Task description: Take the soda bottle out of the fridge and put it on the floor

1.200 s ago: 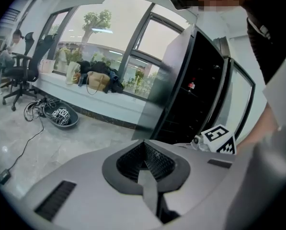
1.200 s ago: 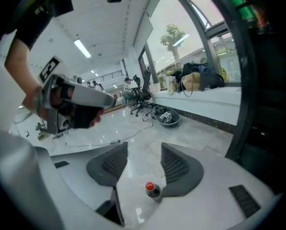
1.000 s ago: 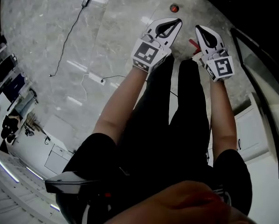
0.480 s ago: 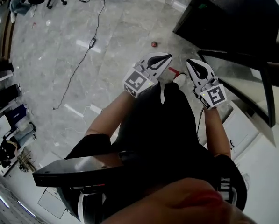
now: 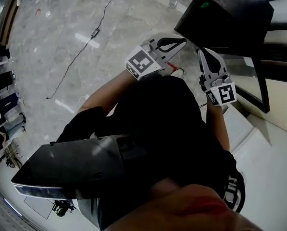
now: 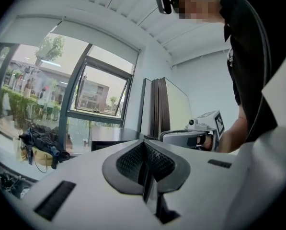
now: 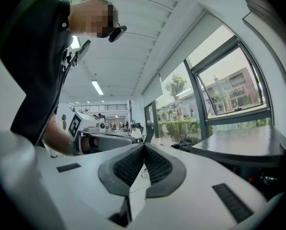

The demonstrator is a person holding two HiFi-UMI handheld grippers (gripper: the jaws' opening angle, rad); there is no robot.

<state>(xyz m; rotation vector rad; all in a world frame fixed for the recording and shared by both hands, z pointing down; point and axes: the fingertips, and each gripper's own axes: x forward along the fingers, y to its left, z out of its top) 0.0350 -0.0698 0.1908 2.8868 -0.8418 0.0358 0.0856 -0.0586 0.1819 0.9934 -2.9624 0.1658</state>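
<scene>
Both grippers are held out level in front of the person's body, high above the floor. My left gripper [image 5: 178, 42] has its jaws closed tip to tip with nothing between them [image 6: 143, 147]. My right gripper [image 5: 204, 53] is likewise shut and empty [image 7: 143, 150]. Each shows in the other's view: the right gripper [image 6: 196, 135] and the left gripper [image 7: 92, 128]. A dark fridge-like cabinet [image 5: 230, 13] stands just beyond both tips. A small red and white thing [image 5: 172, 69] lies on the floor below the grippers; it is too small to tell whether it is the soda bottle.
Grey marble floor [image 5: 85, 28] spreads to the left, with a black cable [image 5: 81, 52] across it. Large windows [image 6: 95, 95] and a dark tabletop [image 7: 238, 143] line the wall. White cabinets [image 5: 239, 129] stand at the right. Clutter sits at the far left edge.
Both grippers have risen from just above the floor to level with the dark cabinet's top. The head view now looks further forward, and the red and white thing sits lower between the grippers.
</scene>
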